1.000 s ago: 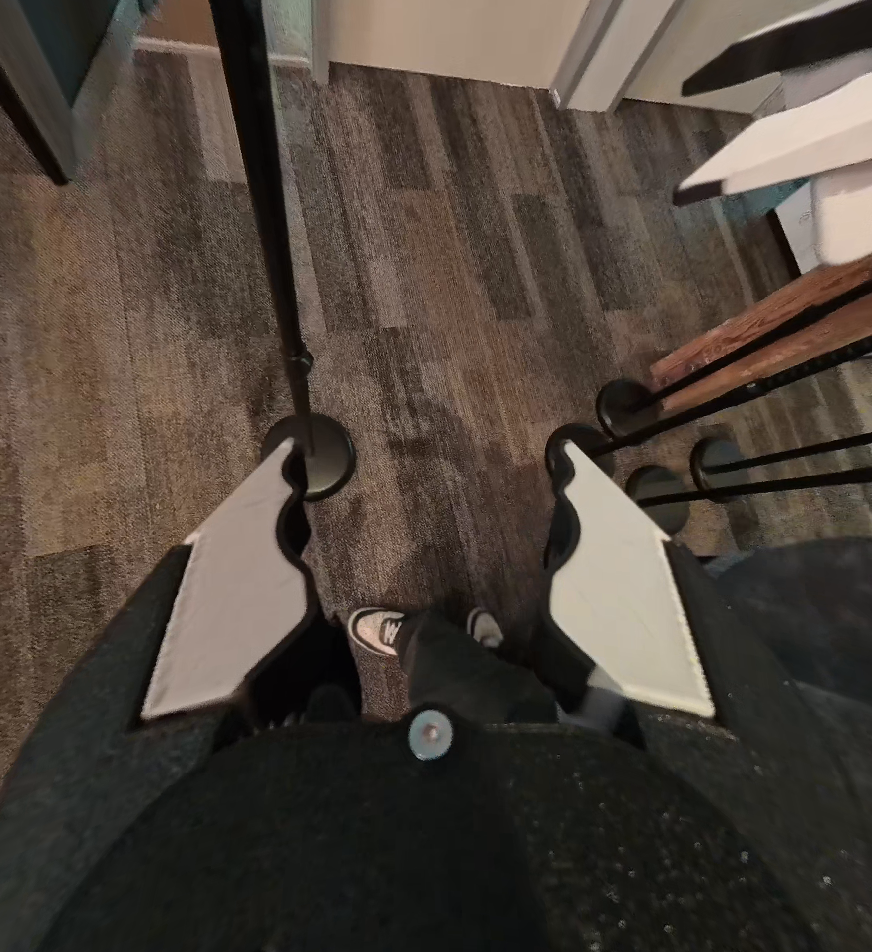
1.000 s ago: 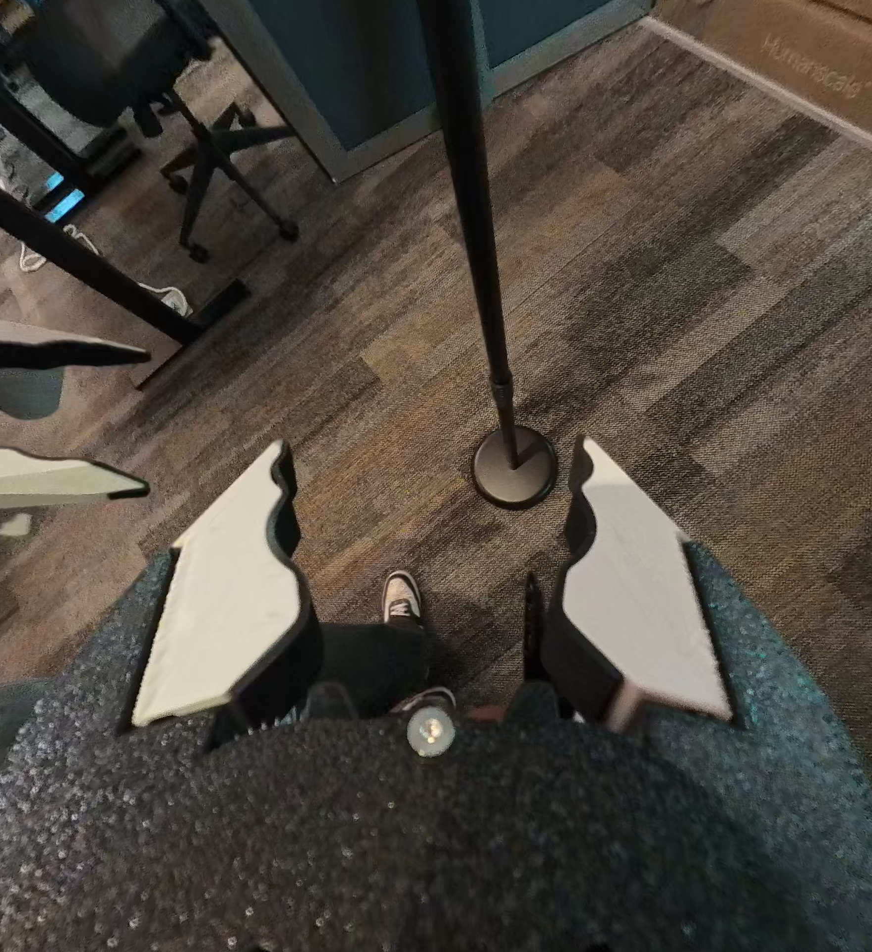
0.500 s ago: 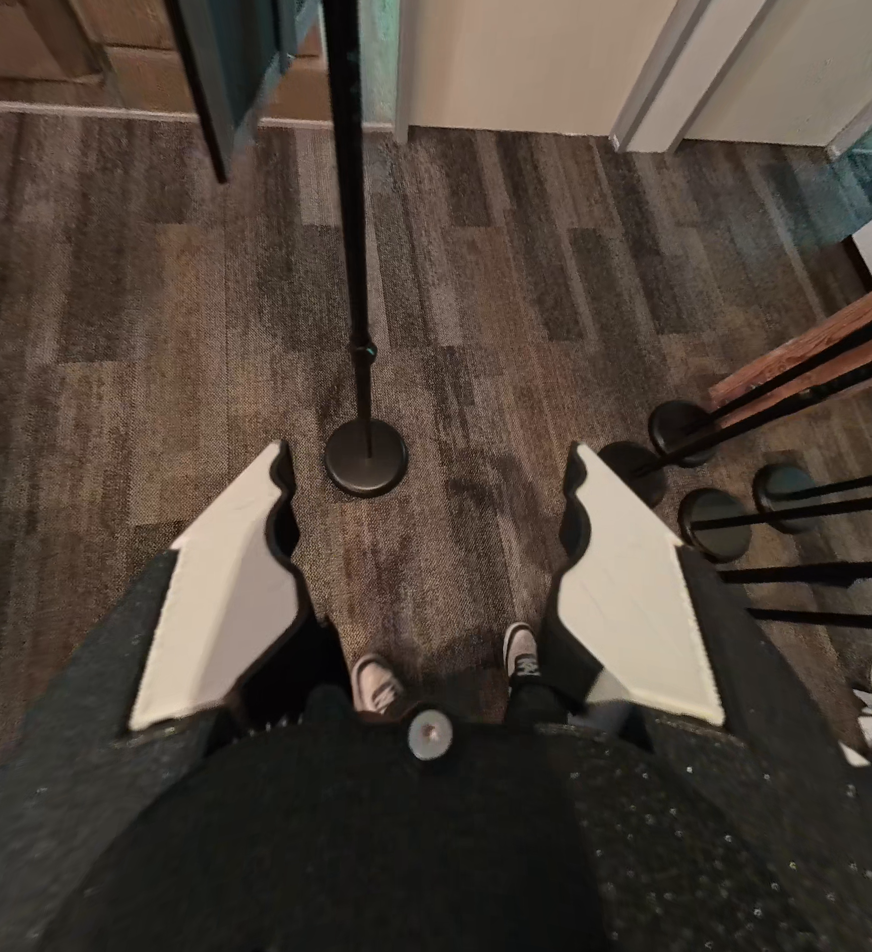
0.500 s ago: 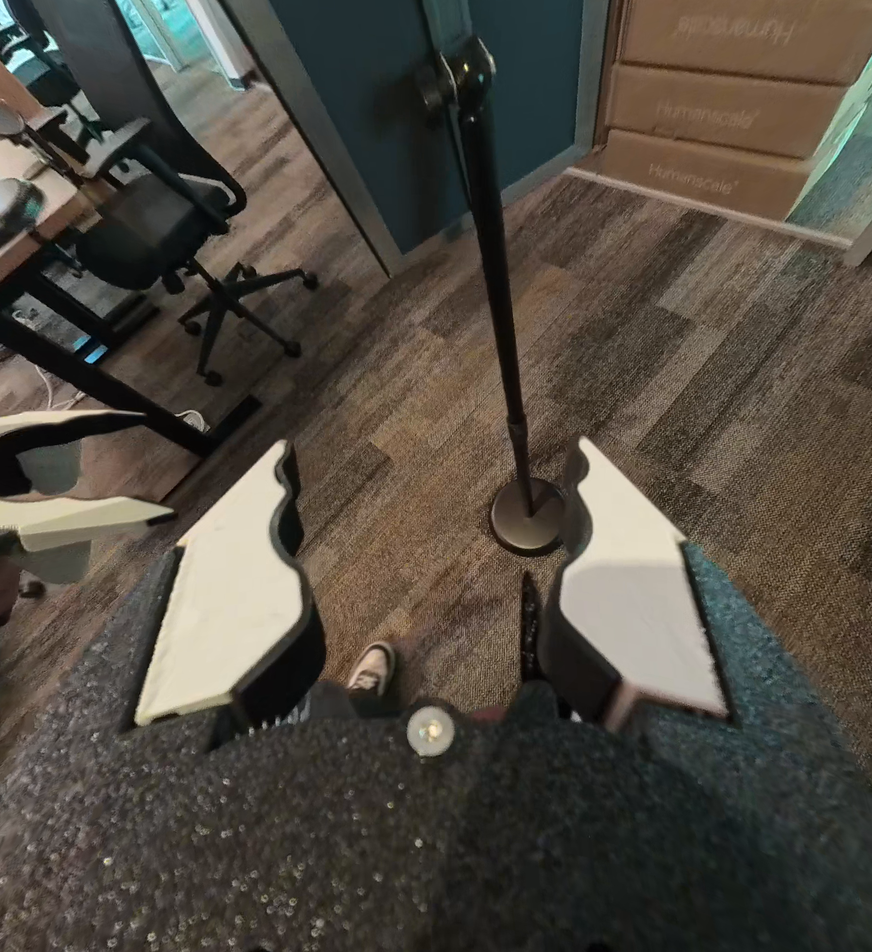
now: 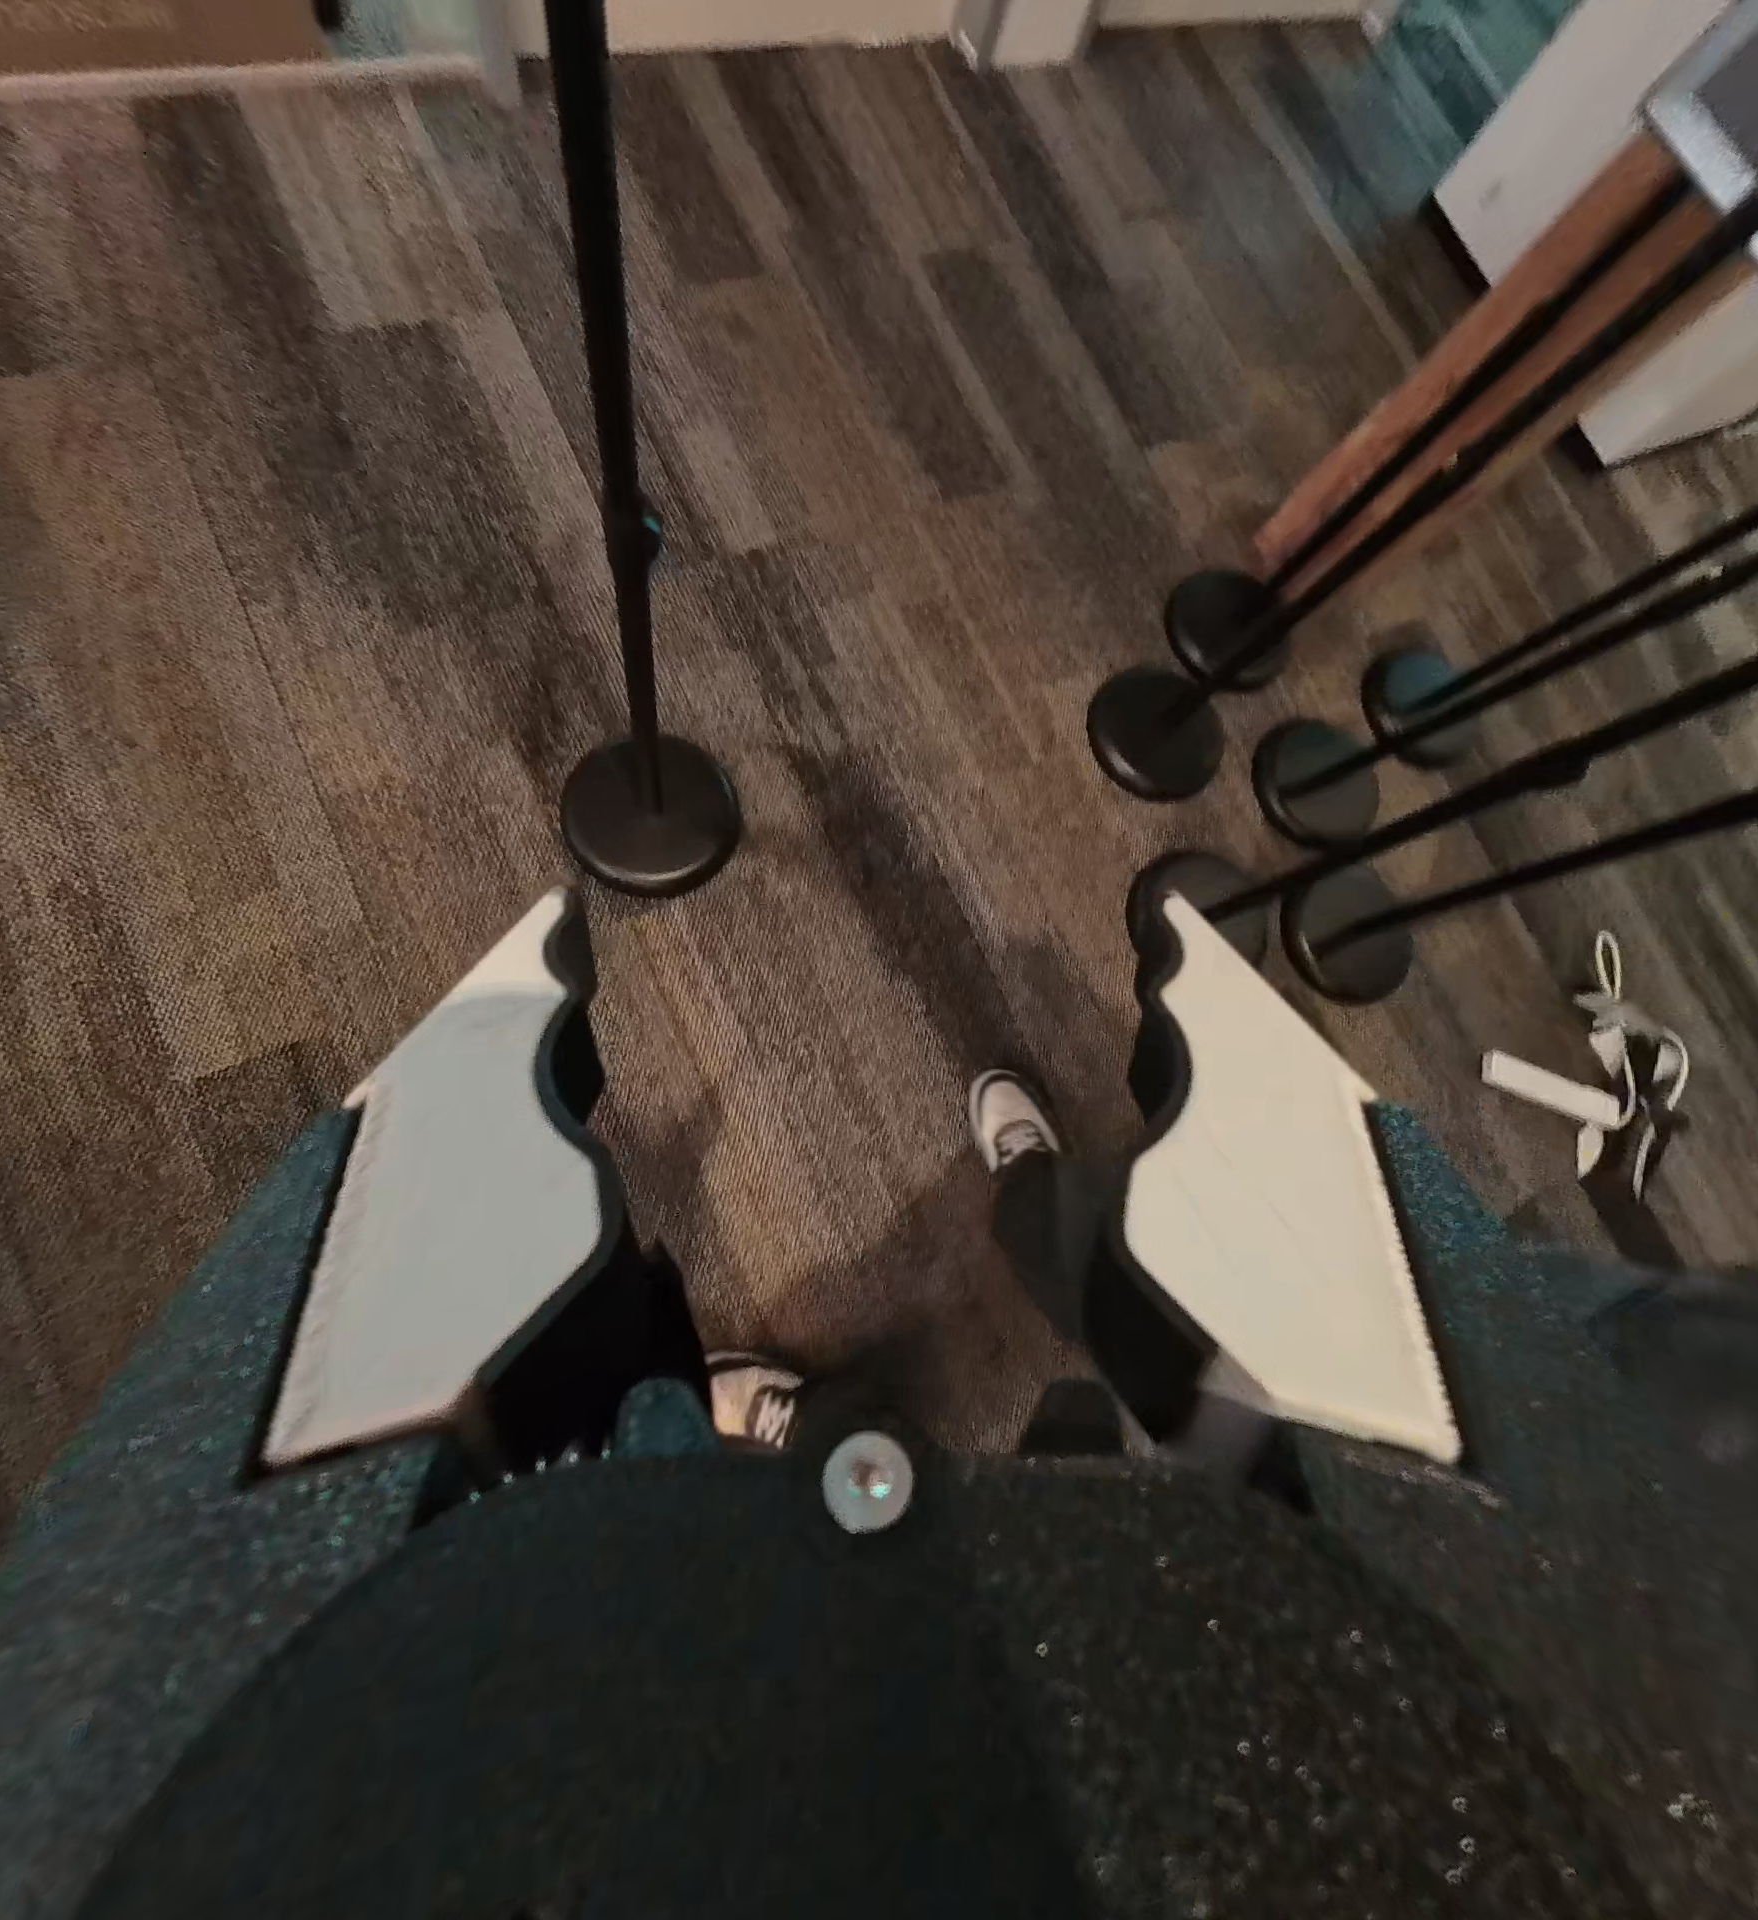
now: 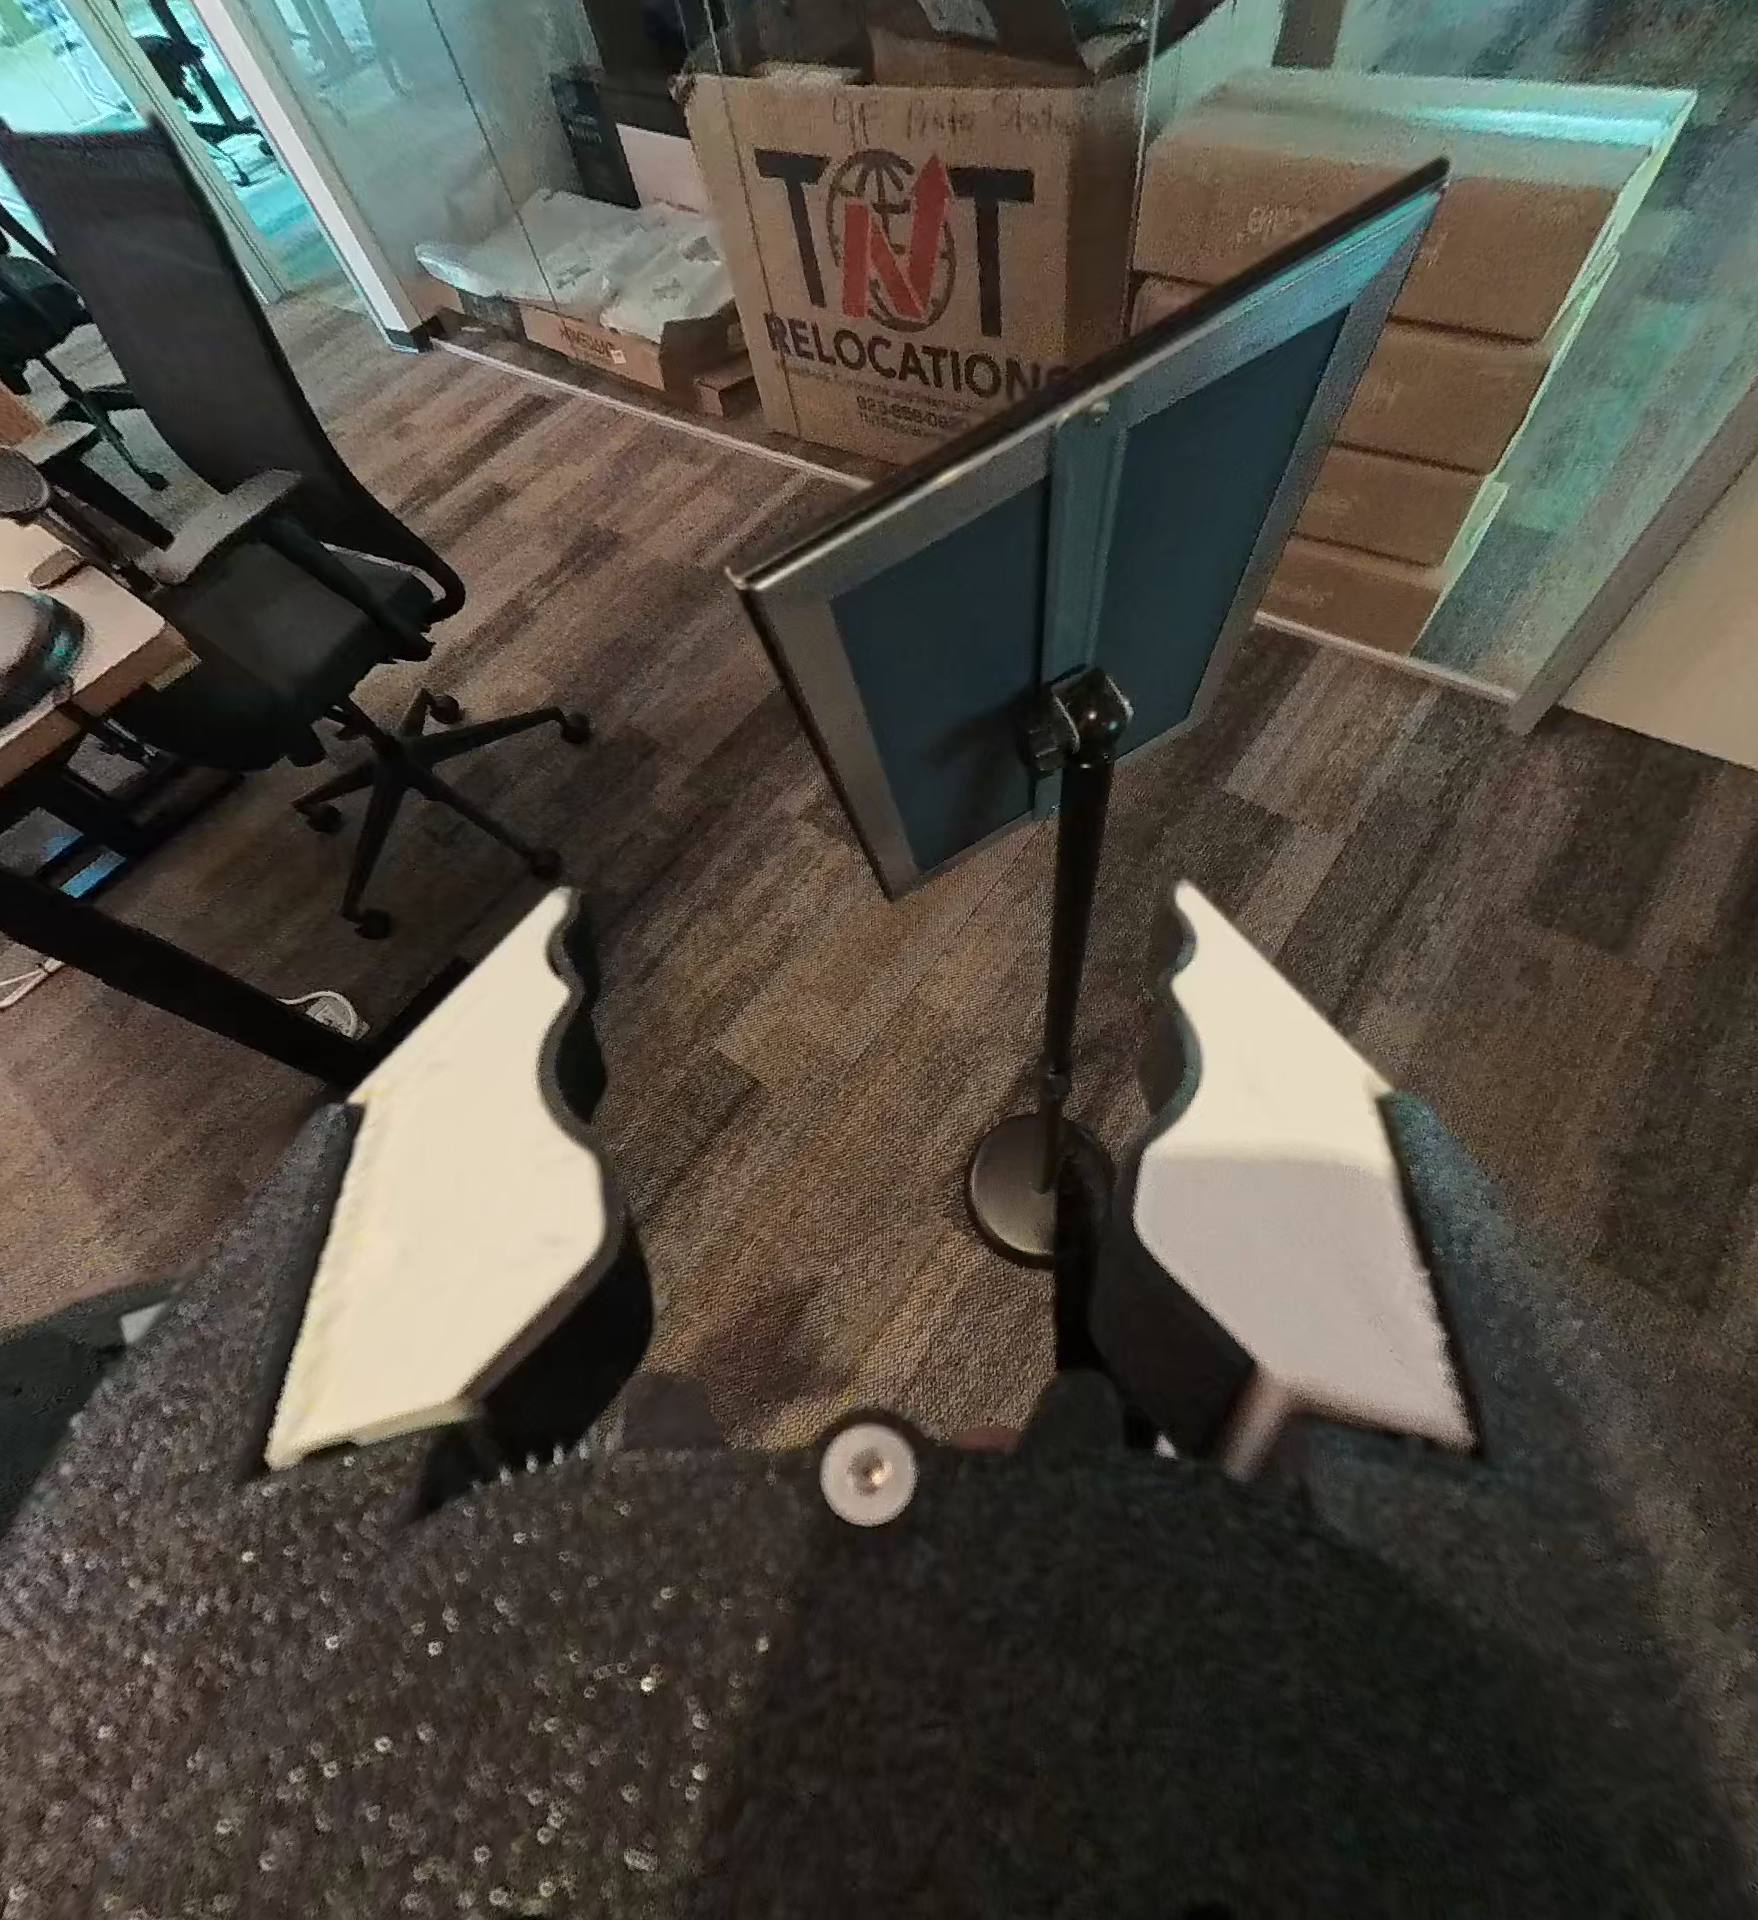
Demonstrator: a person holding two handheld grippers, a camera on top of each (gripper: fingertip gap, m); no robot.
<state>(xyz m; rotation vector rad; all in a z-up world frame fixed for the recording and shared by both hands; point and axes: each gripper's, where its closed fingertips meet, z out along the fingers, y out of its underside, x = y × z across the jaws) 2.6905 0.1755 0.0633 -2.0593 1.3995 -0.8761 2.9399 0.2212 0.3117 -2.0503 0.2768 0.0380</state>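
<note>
A black floor stand with a round base (image 5: 649, 826) and thin pole (image 5: 600, 343) stands on the carpet just ahead of my left gripper (image 5: 859, 914), which is open, empty and held high above the floor. In the right wrist view the same stand (image 6: 1074, 935) carries a framed blue panel (image 6: 1093, 540) at its top, seen from the back; its base (image 6: 1036, 1184) sits beside the right finger. My right gripper (image 6: 875, 909) is open and empty, apart from the pole. A person's shoes (image 5: 1010, 1117) show below, between the left gripper's fingers.
Several more black stands with round bases (image 5: 1155, 732) lean at the right by a wooden panel (image 5: 1457, 416). White straps (image 5: 1602, 1081) lie on the floor. An office chair (image 6: 262, 540), a desk (image 6: 13, 748) and cardboard boxes (image 6: 906, 260) stand behind. Across from one pair of fingers to the other is roughly 35 centimetres.
The right view has tilted up, bringing the stand's framed panel, chair and boxes into sight. The left view has shifted so the stand base sits nearer centre; the other gripper has left both views.
</note>
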